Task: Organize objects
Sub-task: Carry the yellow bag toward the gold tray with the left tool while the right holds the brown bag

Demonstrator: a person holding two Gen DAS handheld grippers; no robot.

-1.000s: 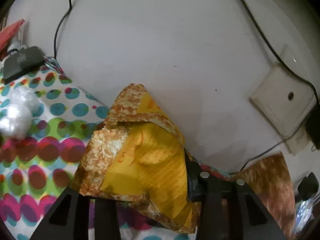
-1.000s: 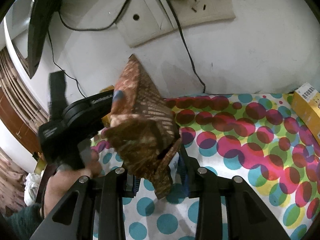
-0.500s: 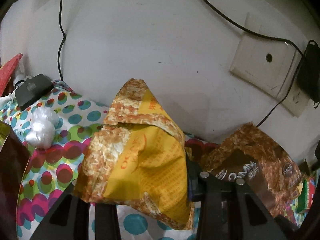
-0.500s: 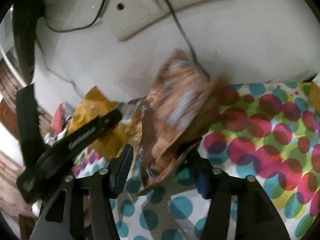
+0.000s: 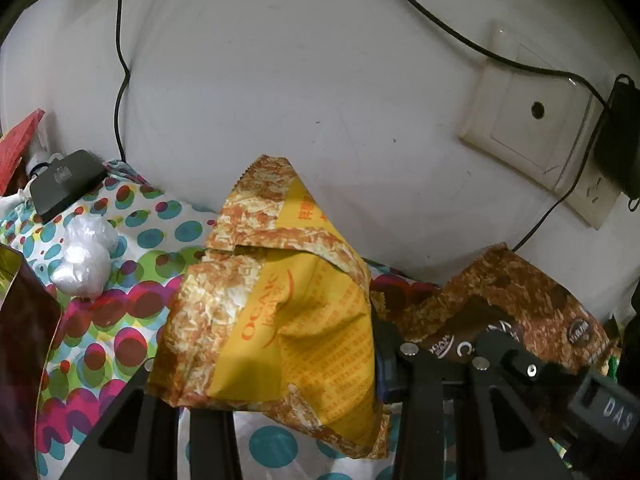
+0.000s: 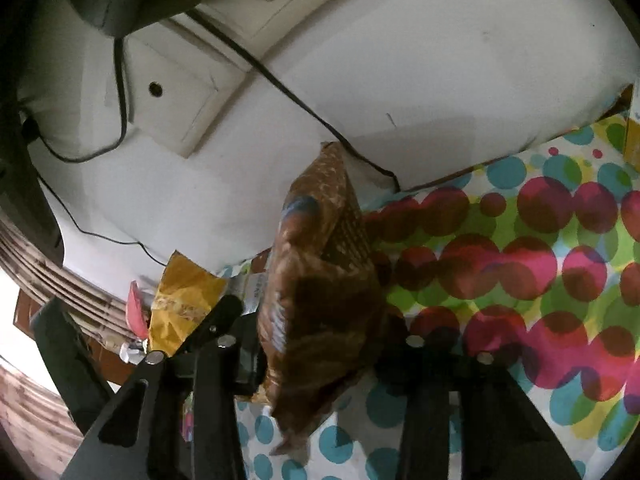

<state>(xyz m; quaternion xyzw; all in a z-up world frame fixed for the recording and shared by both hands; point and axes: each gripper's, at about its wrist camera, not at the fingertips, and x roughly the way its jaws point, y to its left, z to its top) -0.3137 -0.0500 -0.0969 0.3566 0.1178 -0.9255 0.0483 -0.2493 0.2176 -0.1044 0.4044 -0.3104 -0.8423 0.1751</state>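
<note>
My left gripper (image 5: 288, 376) is shut on a yellow and orange snack bag (image 5: 276, 300), held upright over the dotted tablecloth (image 5: 100, 308) close to the white wall. My right gripper (image 6: 320, 344) is shut on a brown snack bag (image 6: 320, 292), held upright over the cloth (image 6: 520, 260) near the wall. The brown bag (image 5: 516, 308) shows to the right of the yellow one in the left wrist view, with the right gripper's black body below it. The yellow bag (image 6: 180, 300) shows at the left in the right wrist view.
A crumpled clear plastic ball (image 5: 86, 260), a black adapter (image 5: 64, 182) and a red packet (image 5: 18, 144) lie at the left. A dark maroon bag (image 5: 20, 352) stands at the near left. Wall sockets (image 5: 532, 120) with cables hang above. A yellow box (image 6: 632, 136) sits far right.
Both grippers have moved closer to the wall with their bags. The brown bag has come in beside the yellow one and steadied upright after swinging.
</note>
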